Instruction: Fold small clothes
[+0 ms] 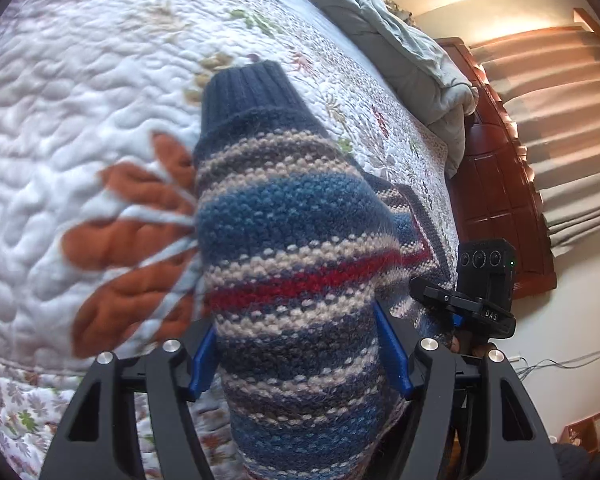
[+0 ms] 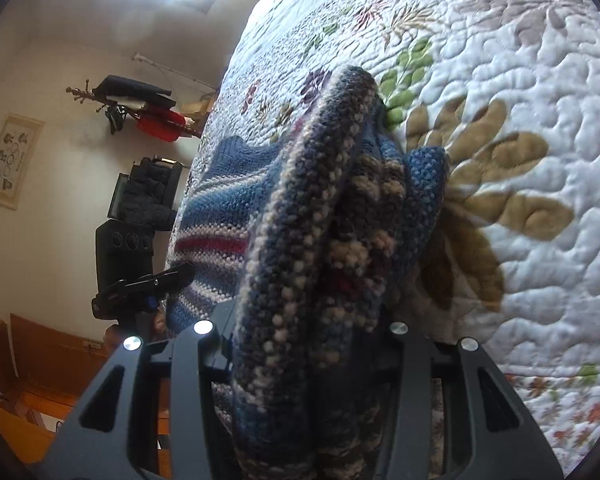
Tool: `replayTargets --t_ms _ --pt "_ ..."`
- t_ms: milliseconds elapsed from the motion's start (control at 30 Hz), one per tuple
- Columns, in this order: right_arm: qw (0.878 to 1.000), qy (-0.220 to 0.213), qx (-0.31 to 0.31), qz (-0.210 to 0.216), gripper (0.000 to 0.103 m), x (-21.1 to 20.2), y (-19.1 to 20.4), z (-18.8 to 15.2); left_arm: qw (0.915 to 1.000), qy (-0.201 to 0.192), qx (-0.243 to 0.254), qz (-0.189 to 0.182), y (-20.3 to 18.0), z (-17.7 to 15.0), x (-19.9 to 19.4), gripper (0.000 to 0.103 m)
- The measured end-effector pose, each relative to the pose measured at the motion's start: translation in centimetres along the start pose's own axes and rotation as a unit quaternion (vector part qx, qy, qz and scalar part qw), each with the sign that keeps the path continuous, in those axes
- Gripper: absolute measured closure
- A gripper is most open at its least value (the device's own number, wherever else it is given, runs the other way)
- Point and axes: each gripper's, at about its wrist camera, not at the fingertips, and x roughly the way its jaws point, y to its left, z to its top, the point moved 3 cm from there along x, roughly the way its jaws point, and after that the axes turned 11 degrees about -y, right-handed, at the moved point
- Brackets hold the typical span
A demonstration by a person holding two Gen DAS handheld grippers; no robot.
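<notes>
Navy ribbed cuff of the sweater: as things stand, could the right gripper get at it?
Probably not yet. The right gripper is shut on a bunched part of the sweater, as is the left gripper. The cuff dangles unobstructed over the quilt, but both are occupied.

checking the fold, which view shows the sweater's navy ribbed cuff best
The left wrist view. There the navy ribbed cuff sits in full view at the end of the striped sweater, above the quilt. The right wrist view shows mostly bunched knit close to the lens; only a plain blue edge shows at its left, so the cuff can't be made out.
</notes>
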Motion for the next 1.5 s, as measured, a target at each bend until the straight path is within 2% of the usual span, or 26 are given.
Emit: replayTargets --t_ms 233,267,333,367,400,467,567,633,767,800,833,900,967,1067,1133,1233,1300,1333,1367,1400,1433,1467,1500 --pt "1.000 0.004 -0.007 0.001 0.059 0.8 -1.5 -0.4 0.9995 -0.009 -0.017 -0.025 2.0 -0.5 0.6 0.034" --pt "1.000 0.008 -0.006 0.003 0.056 1.1 -1.7 -0.6 0.9995 -0.009 -0.017 -0.026 2.3 -0.7 0.4 0.034" --pt "1.000 0.012 0.001 0.002 0.042 0.9 -3.3 0.1 0.9994 -0.007 -0.022 -0.027 2.5 -0.8 0.6 0.028" --pt "1.000 0.013 0.002 -0.012 0.027 0.8 -3.6 0.3 0.9993 -0.007 -0.026 -0.026 2.7 -0.8 0.6 0.025" --pt "1.000 0.011 0.002 -0.019 0.021 0.5 -3.7 0.4 0.9992 -0.006 -0.031 -0.022 2.8 -0.9 0.4 0.021" --pt "1.000 -0.006 0.010 -0.011 0.021 -1.1 -3.6 1.3 0.9990 -0.024 -0.035 -0.013 2.9 -0.6 -1.1 0.019" --pt "0.998 -0.064 0.010 -0.015 0.019 -4.3 -3.3 4.2 0.9964 -0.079 -0.027 -0.009 1.9 -0.1 -4.6 0.015" --pt "0.997 -0.072 0.014 -0.007 0.022 -4.7 -2.9 6.4 0.9950 -0.099 0.001 -0.015 0.1 -0.7 -6.2 0.015" --pt "0.999 -0.044 0.010 -0.024 0.028 -1.6 -3.0 9.0 0.9921 -0.095 0.078 -0.026 -4.3 -3.7 -6.3 0.015" --pt "0.999 -0.036 0.011 -0.027 0.035 -0.6 -3.3 9.5 0.9912 -0.093 0.088 -0.031 -5.0 -4.6 -6.0 0.015" --pt "0.999 -0.025 0.016 -0.029 0.044 0.6 -3.6 9.9 0.9909 -0.091 0.092 -0.036 -5.5 -5.2 -5.8 0.015" --pt "1.000 -0.001 0.010 -0.019 0.091 1.2 -4.4 9.6 0.9903 -0.097 0.091 -0.038 -5.7 -6.3 -5.5 0.015" --pt "1.000 -0.012 -0.019 -0.021 0.093 1.2 -3.3 9.8 0.9900 -0.105 0.085 -0.041 -5.6 -6.8 -5.5 0.015" --pt "0.995 -0.073 -0.065 -0.013 0.094 -0.7 -1.6 10.5 0.9884 -0.123 0.066 -0.060 -5.8 -7.6 -6.3 0.015" --pt "0.993 -0.097 -0.064 -0.018 0.094 -1.2 -1.9 10.7 0.9882 -0.127 0.059 -0.064 -5.5 -8.2 -6.5 0.015" --pt "0.992 -0.081 -0.050 -0.081 0.094 0.7 -5.4 9.6 0.9897 -0.117 0.048 -0.067 -4.9 -9.1 -6.0 0.015" --pt "0.994 -0.055 -0.039 -0.090 0.092 2.3 -7.0 8.2 0.9904 -0.114 0.045 -0.063 -4.6 -9.4 -5.8 0.015" --pt "0.993 -0.064 -0.040 -0.088 0.089 2.2 -6.8 8.0 0.9905 -0.115 0.042 -0.063 -4.6 -9.4 -6.0 0.015" --pt "0.993 -0.074 -0.034 -0.080 0.081 1.4 -6.5 8.0 0.9903 -0.116 0.041 -0.065 -4.8 -9.5 -6.2 0.015" --pt "0.994 -0.084 -0.023 -0.066 0.066 0.3 -6.2 8.1 0.9902 -0.117 0.041 -0.064 -4.9 -9.5 -6.3 0.015" --pt "0.993 -0.103 -0.016 -0.056 0.059 -1.3 -5.5 8.1 0.9901 -0.118 0.043 -0.062 -5.0 -9.5 -6.5 0.015" --pt "0.992 -0.116 -0.020 -0.050 0.057 -2.8 -4.8 7.9 0.9897 -0.121 0.047 -0.061 -5.3 -9.7 -6.8 0.015" --pt "0.991 -0.122 -0.025 -0.043 0.062 -3.8 -4.0 7.6 0.9891 -0.124 0.050 -0.062 -5.5 -9.9 -7.0 0.015"
